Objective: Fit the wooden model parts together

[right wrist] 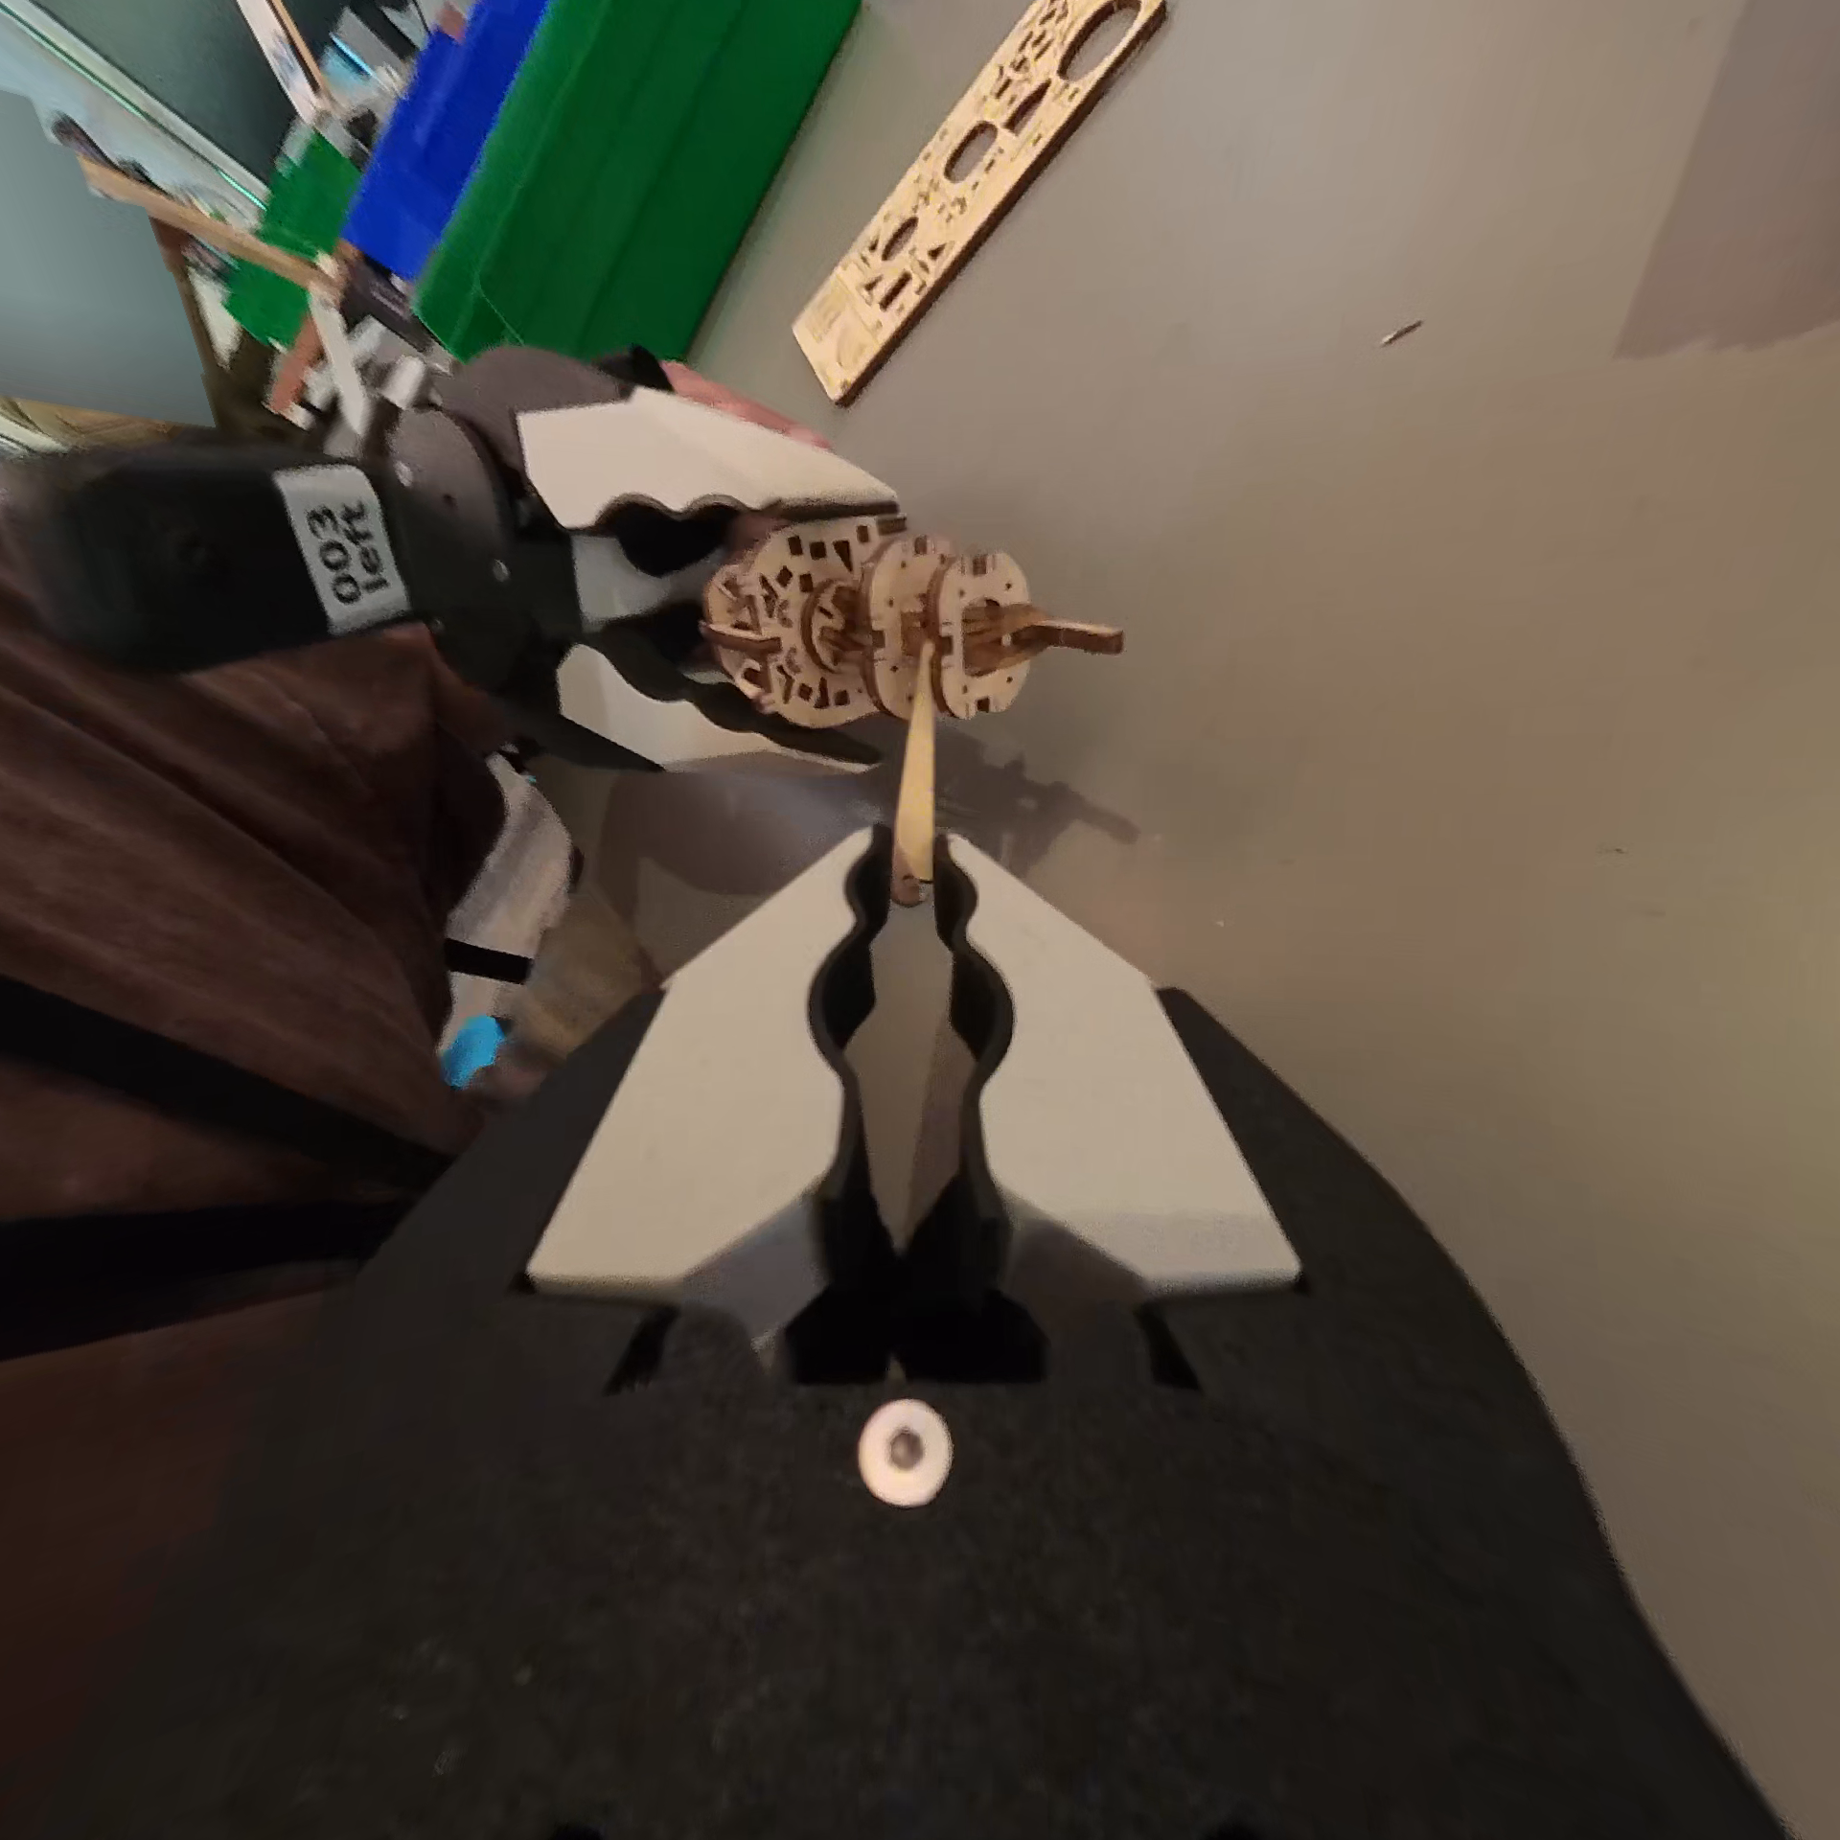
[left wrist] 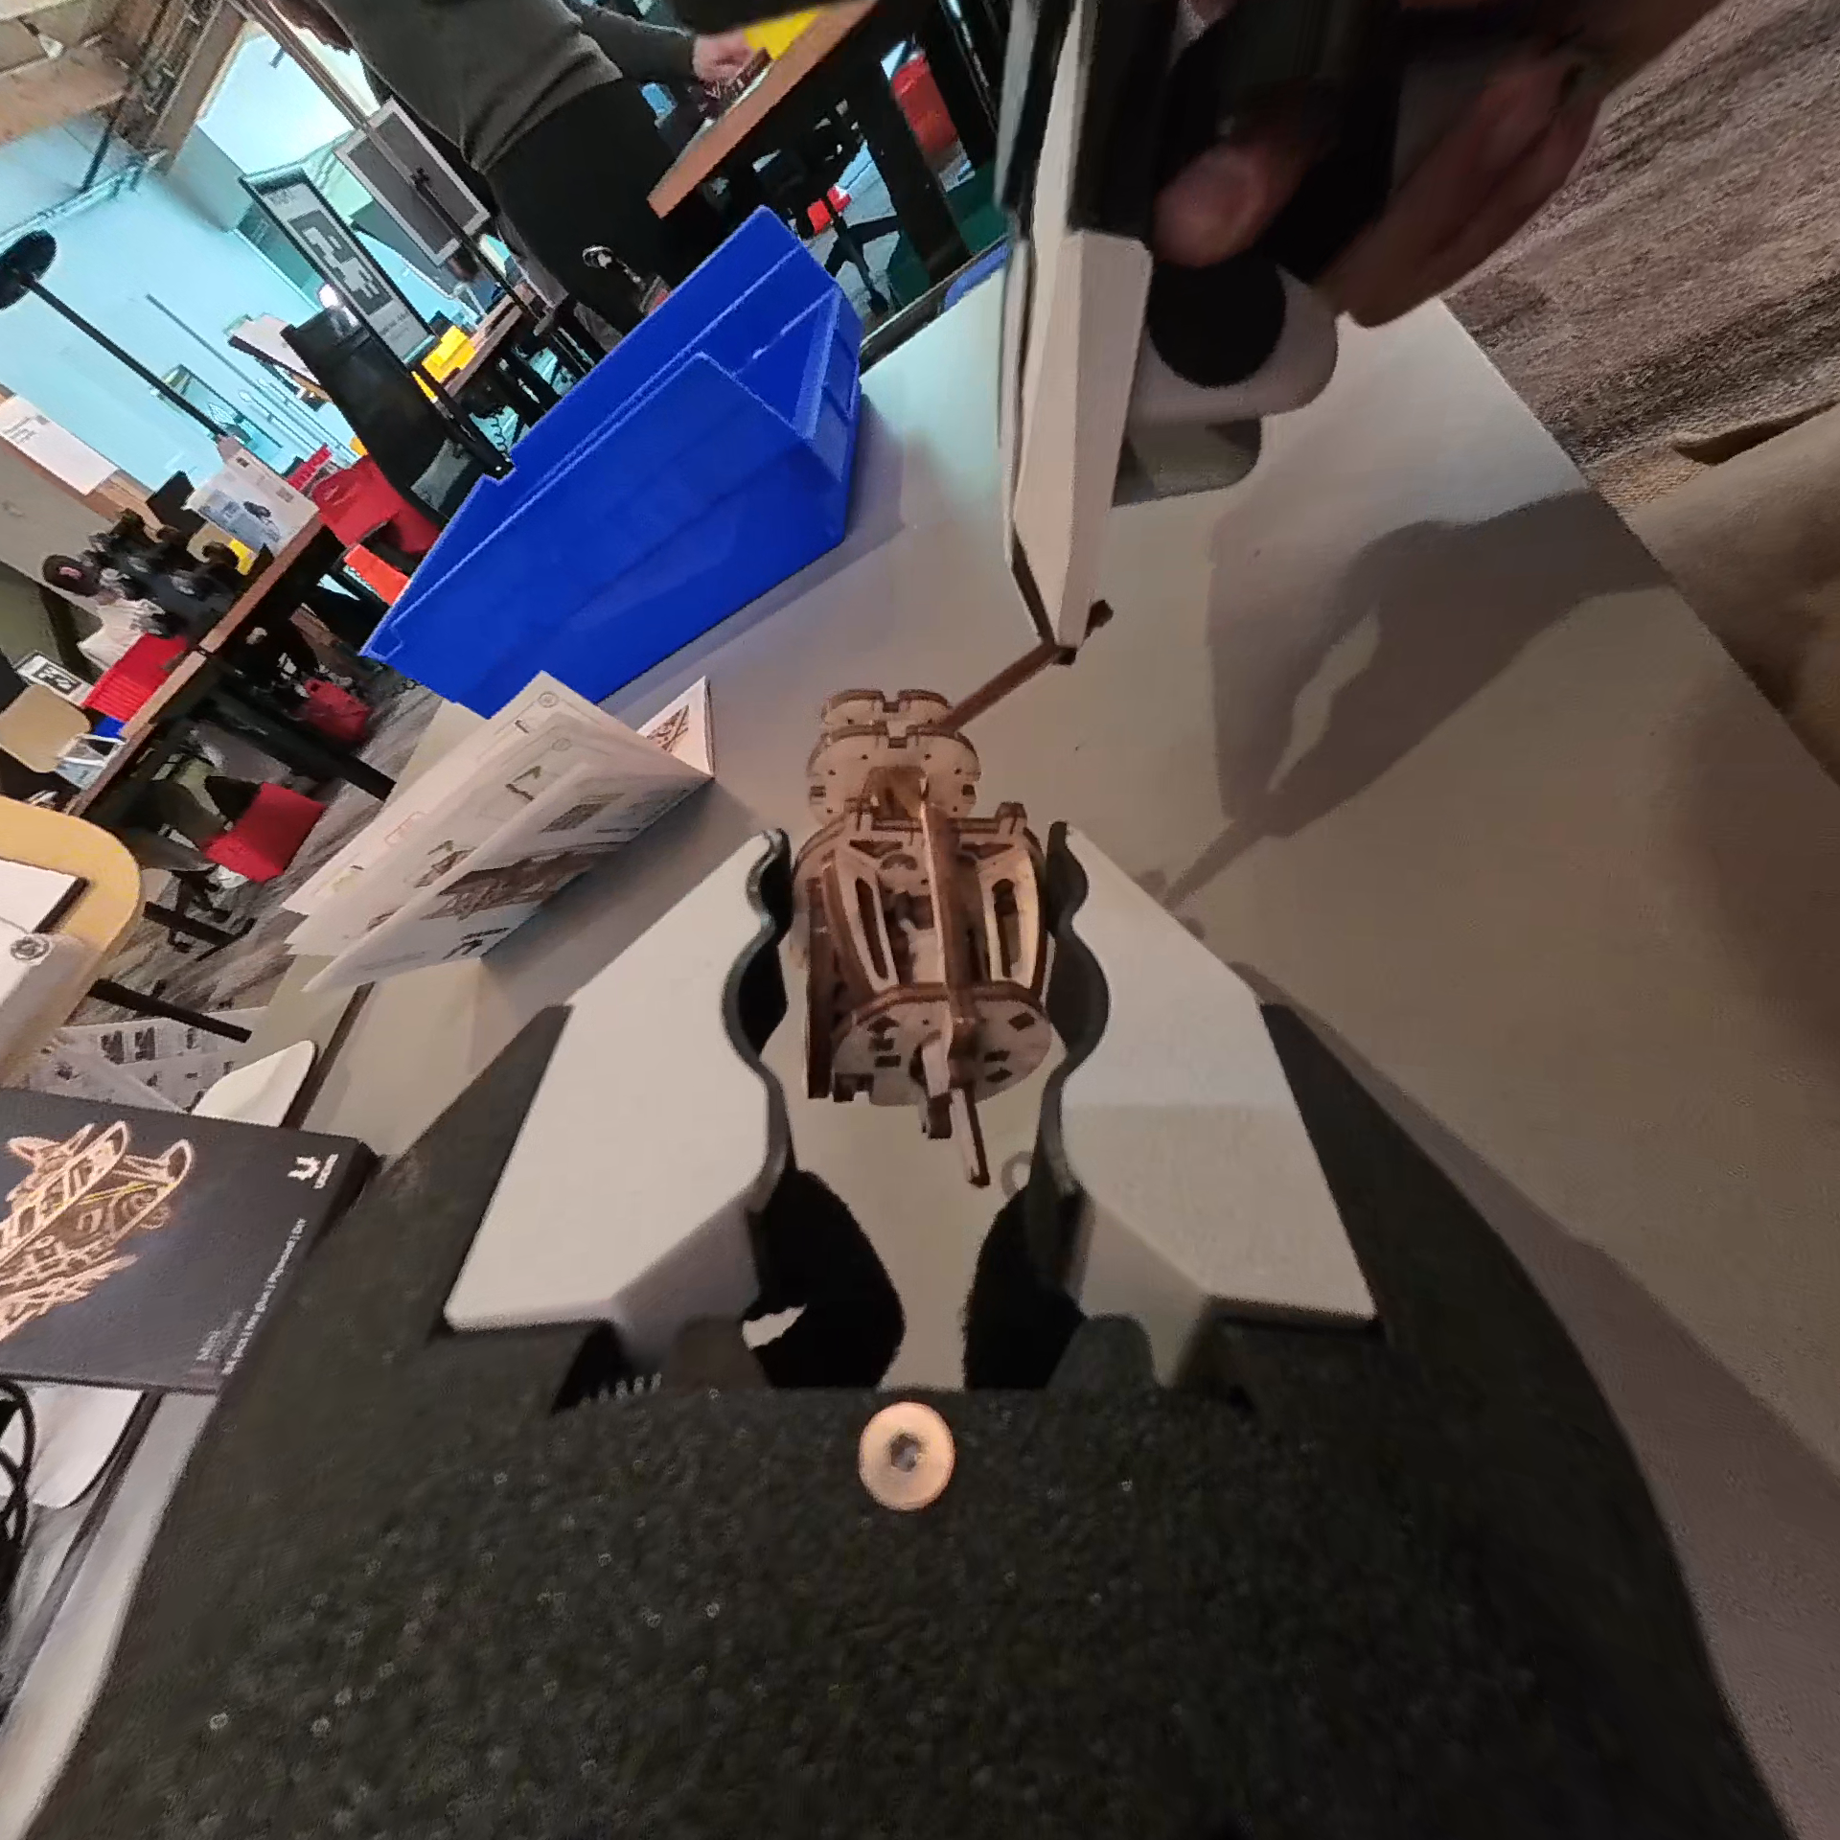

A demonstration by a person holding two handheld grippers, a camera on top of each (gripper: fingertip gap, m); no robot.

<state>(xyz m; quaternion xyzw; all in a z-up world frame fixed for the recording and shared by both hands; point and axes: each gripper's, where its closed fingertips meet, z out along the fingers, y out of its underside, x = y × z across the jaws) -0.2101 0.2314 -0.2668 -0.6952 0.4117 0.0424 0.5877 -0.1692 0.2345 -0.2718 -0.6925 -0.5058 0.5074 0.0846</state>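
My left gripper (left wrist: 921, 866) is shut on a pale wooden model body (left wrist: 921, 956), a barrel of slotted discs and ribs, held above the grey table (left wrist: 1444, 896). My right gripper (right wrist: 911, 861) is shut on a thin wooden strip (right wrist: 916, 797). The strip's far end meets the outer discs of the model (right wrist: 866, 627). In the left wrist view the right gripper (left wrist: 1060, 637) comes in from the top, held by a hand, with the strip (left wrist: 1006, 685) slanting down to the model's far end. In the right wrist view the left gripper (right wrist: 777, 597) comes in from the left.
A blue bin (left wrist: 657, 498) stands at the table's far edge. An open instruction booklet (left wrist: 518, 836) lies left of the model, a dark kit box (left wrist: 139, 1255) nearer left. A laser-cut wooden parts sheet (right wrist: 986, 189) lies on the table, green and blue bins (right wrist: 597, 169) beyond it. Left tips to right tips: about 5 cm.
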